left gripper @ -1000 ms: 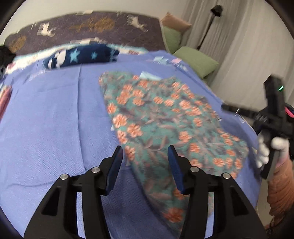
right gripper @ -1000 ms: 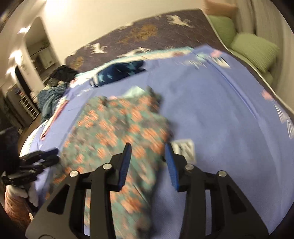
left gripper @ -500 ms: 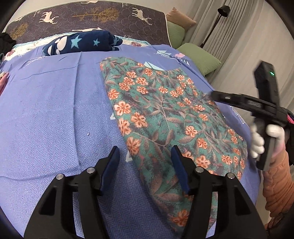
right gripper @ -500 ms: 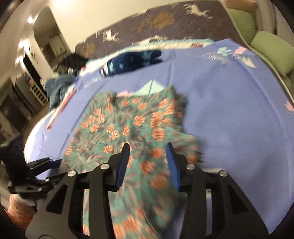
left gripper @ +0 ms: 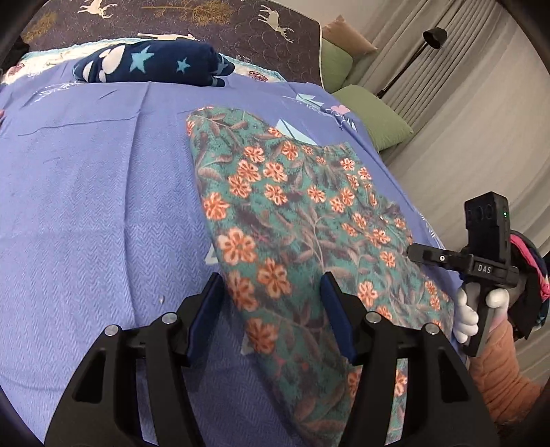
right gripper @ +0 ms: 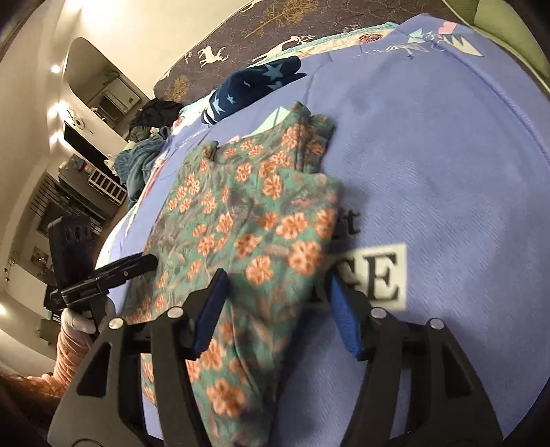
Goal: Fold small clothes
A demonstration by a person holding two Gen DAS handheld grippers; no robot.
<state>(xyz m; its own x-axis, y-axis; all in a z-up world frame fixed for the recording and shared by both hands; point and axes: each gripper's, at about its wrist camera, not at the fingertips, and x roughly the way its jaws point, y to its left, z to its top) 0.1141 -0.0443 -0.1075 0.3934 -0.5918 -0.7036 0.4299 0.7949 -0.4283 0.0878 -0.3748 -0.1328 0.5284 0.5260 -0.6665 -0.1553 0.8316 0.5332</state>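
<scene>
A green garment with orange flowers (left gripper: 302, 220) lies flat on the blue bedspread (left gripper: 86, 206); it also shows in the right wrist view (right gripper: 247, 220), with one part folded over. My left gripper (left gripper: 271, 292) is open and empty, its blue pads astride the garment's near left edge. My right gripper (right gripper: 278, 295) is open and empty, above the garment's near right edge. The right gripper shows in the left wrist view (left gripper: 417, 252) at the garment's right side. The left gripper shows in the right wrist view (right gripper: 151, 263) at its left side.
A folded navy garment with stars (left gripper: 147, 63) lies at the head of the bed, against a dark quilt with deer (left gripper: 206, 24). Green pillows (left gripper: 371, 117) and curtains stand at the right. A heap of dark clothes (right gripper: 144, 151) lies at the bed's far left.
Both grippers have come lower and closer to the garment's near end. The garment now lies spread and still, with its right part folded over. Both grippers stay open.
</scene>
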